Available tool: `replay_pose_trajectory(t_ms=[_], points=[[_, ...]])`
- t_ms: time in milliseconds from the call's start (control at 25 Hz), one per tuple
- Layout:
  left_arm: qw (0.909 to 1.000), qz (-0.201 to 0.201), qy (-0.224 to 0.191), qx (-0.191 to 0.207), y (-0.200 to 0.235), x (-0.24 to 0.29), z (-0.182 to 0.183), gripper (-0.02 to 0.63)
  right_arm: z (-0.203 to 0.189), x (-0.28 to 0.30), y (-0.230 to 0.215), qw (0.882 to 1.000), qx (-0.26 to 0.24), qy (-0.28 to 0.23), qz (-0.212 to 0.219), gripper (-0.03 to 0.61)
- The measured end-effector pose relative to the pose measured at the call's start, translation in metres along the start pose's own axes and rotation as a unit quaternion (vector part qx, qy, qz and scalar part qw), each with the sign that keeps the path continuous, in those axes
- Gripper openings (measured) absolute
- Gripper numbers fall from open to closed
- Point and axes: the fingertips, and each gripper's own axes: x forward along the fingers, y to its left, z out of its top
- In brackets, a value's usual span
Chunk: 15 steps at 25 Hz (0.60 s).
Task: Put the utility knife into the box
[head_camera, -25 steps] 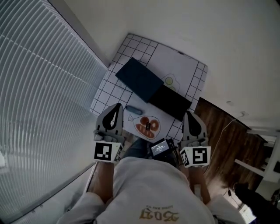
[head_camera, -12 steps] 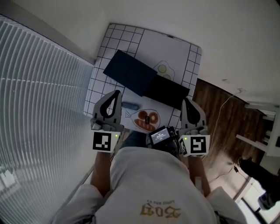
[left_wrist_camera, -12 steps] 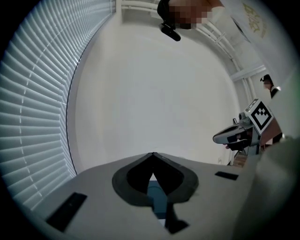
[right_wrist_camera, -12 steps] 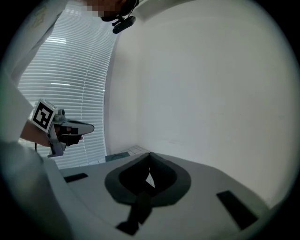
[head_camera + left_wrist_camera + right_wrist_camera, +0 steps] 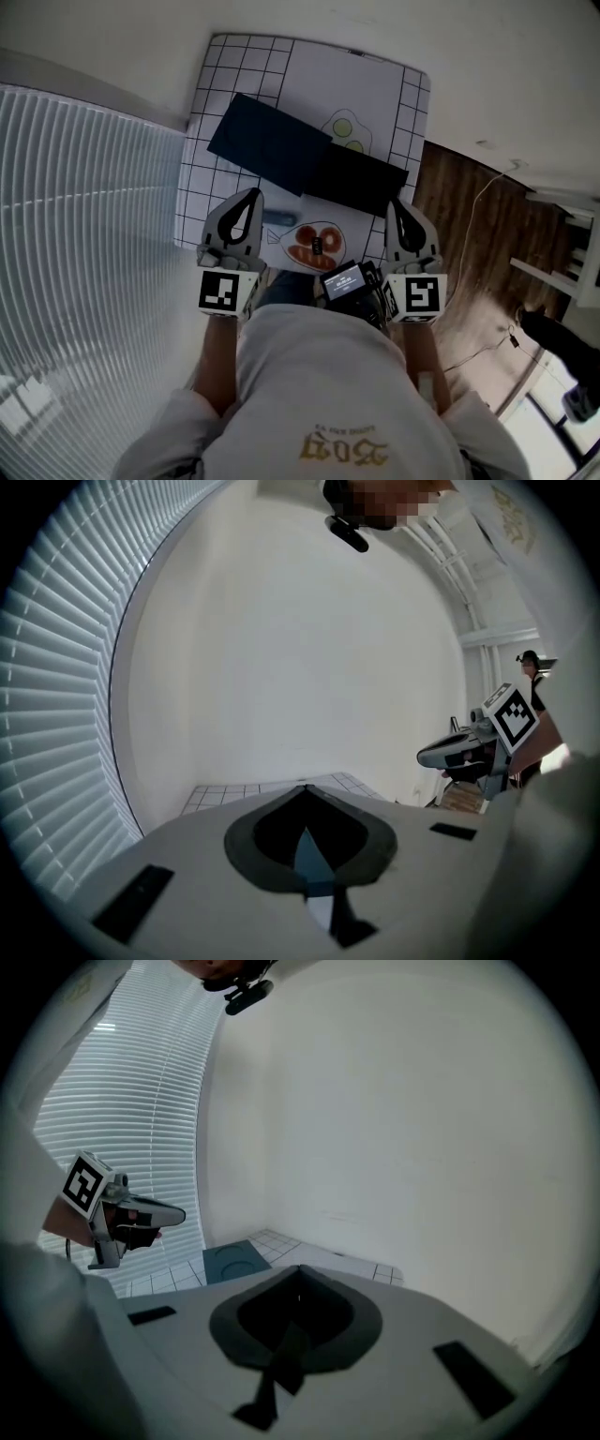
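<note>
The utility knife [image 5: 279, 217], a small blue-grey bar, lies on the gridded mat [image 5: 211, 103] just right of my left gripper [image 5: 251, 195] and is partly hidden by it. The box [image 5: 270, 145] is dark navy and lies flat further back, with a black part [image 5: 361, 180] beside it. The left gripper [image 5: 303, 785] is shut and holds nothing. My right gripper [image 5: 394, 202] hovers at the mat's near right edge, its jaws [image 5: 299, 1267] closed to a point and empty. Each gripper shows in the other's view: the right gripper [image 5: 459, 752], the left gripper [image 5: 131, 1215].
A printed plate picture [image 5: 314, 246] with red shapes lies between the grippers, and a fried-egg drawing [image 5: 345, 127] sits behind the box. Window blinds [image 5: 84, 234] run along the left, wooden floor [image 5: 469, 234] on the right. A small screen device [image 5: 345, 279] hangs at the person's chest.
The head view has swung so the mat and box sit higher and straighter in the picture. Both grippers keep their places near the mat's front edge, still shut.
</note>
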Motion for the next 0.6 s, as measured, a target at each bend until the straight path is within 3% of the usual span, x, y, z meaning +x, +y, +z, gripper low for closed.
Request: replay_pose_trajectory(t_ms=[200, 600], points=[[0.999, -0.03, 0.033, 0.007, -0.007, 0.011, -0.025, 0.008, -0.025, 0.004, -0.001, 0.999, 0.007, 0.031, -0.012, 0.006], [0.9879, -0.087, 0.116, 0.055, -0.026, 0.018, -0.082, 0.008, -0.06, 0.004, 0.017, 0.998, 0.011, 0.061, 0.009, 0.006]])
